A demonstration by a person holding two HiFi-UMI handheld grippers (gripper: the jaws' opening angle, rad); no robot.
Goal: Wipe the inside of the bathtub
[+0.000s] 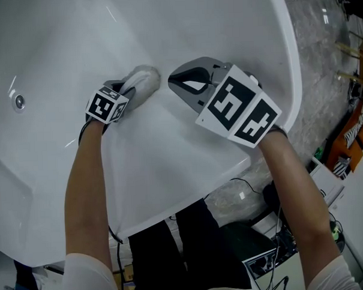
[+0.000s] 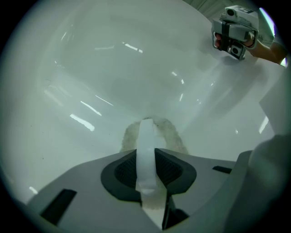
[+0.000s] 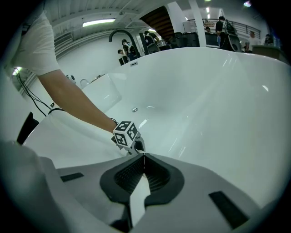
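Wiping seems under way. Bathtub (image 1: pixel 170 154): large, rigid, glossy, likely slippery under pressure. Right gripper (image 1: pixel 174 81): jaws together, empty, hovering just right of cloth, apart from it. Left gripper (image 1: pixel 126 93): clamped on cloth's white strip. Cloth (image 1: pixel 144 78): soft, light, fuzzy, just ahead of left gripper's tips, against tub wall; grip at middle probably keeps it flat.

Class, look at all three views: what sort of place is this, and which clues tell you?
Probably a large workshop or test hall, not a home bathroom: the glossy white bathtub stands under a long ceiling strip light, with bystanders behind it and black cables on the floor.
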